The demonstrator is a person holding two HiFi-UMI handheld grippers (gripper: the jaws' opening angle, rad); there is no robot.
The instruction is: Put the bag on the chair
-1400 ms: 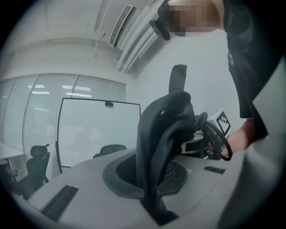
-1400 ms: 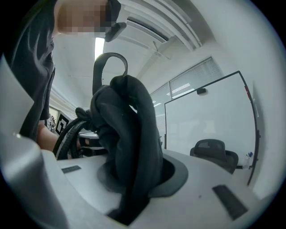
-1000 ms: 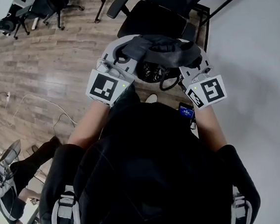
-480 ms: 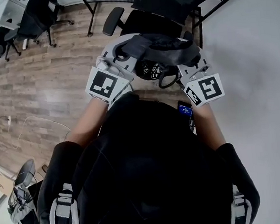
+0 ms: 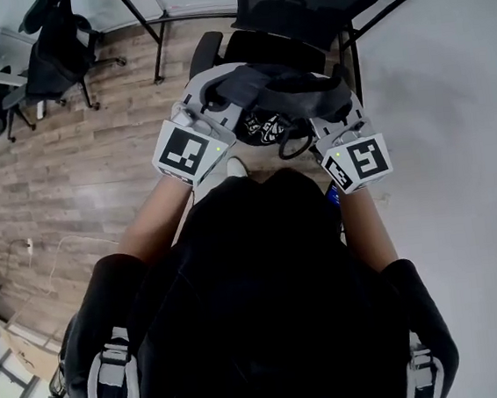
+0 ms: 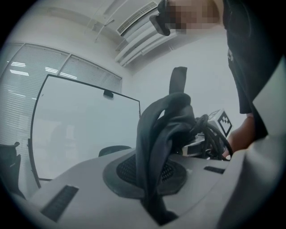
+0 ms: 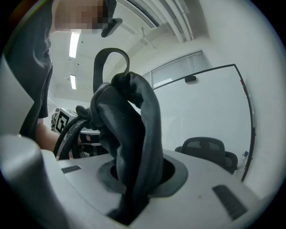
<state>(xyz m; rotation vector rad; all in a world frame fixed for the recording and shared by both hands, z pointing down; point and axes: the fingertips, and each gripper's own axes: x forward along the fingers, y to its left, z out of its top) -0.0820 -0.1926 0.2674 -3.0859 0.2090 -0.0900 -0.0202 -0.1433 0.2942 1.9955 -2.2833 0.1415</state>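
Both grippers have carried the bag (image 5: 276, 85) closer to the chair (image 5: 299, 3) than a second ago: then most of its seat showed beyond the bag, and now the bag covers the seat's near edge. The chair is a black office chair with a mesh back and padded armrests. The bag is soft, dark, matte fabric, crumpled into thick folds, and hangs in the air just in front of the chair and partly over the seat, touching nothing but the tools. The left gripper (image 6: 154, 197) has its smooth grey jaws nearly together, pinching a bunched fold at the bag's left end. The right gripper (image 7: 129, 201) is clamped on a thicker roll of fabric at the other end, so its jaws stand a little further apart. A black looped cord (image 5: 296, 149) dangles under the bag on the side away from the chair. Pale wood-plank floor (image 5: 94, 157) stretches left of the chair, and a black-framed whiteboard (image 6: 85, 129) stands beyond it.
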